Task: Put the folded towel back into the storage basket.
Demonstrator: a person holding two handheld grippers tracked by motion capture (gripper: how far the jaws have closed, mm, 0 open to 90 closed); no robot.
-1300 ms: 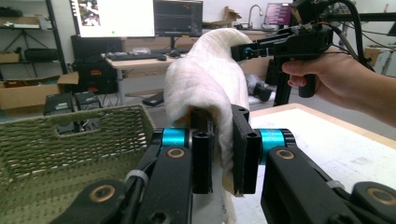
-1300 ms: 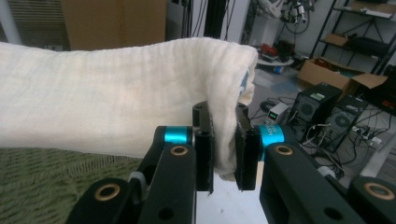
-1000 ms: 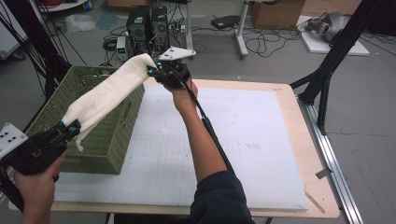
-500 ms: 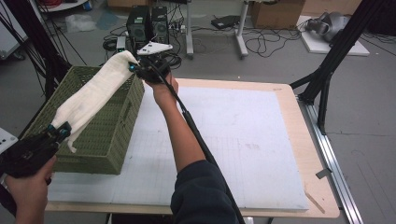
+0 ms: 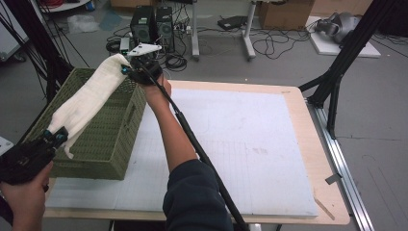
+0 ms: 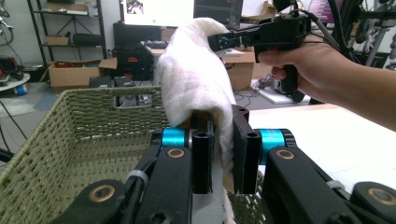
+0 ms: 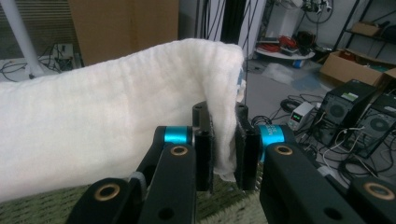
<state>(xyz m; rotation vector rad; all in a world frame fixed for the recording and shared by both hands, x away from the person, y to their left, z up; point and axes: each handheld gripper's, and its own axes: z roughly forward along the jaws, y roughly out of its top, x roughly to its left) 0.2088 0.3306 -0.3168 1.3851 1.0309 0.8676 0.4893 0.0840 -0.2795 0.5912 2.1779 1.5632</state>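
Note:
A white cloth (image 5: 89, 98) hangs stretched over the green woven basket (image 5: 113, 144) at the table's left. My left gripper (image 5: 57, 135) is shut on the cloth's near end, by the basket's near left corner. My right gripper (image 5: 129, 69) is shut on the far end, above the basket's far right corner. In the left gripper view the cloth (image 6: 196, 79) runs from my jaws up to the right gripper (image 6: 224, 39), over the basket (image 6: 79, 135). In the right gripper view the cloth (image 7: 107, 126) drapes leftward from between my jaws.
A white mat (image 5: 240, 139) covers the wooden table (image 5: 312, 144). Black frame legs (image 5: 337, 72) stand at the right edge, and computer towers (image 5: 154, 24) with cables sit on the floor beyond. A cable (image 5: 202, 159) trails along my right forearm.
Both grippers carried the stretched cloth to the left and farther back, so it now hangs over the basket's opening rather than its right side.

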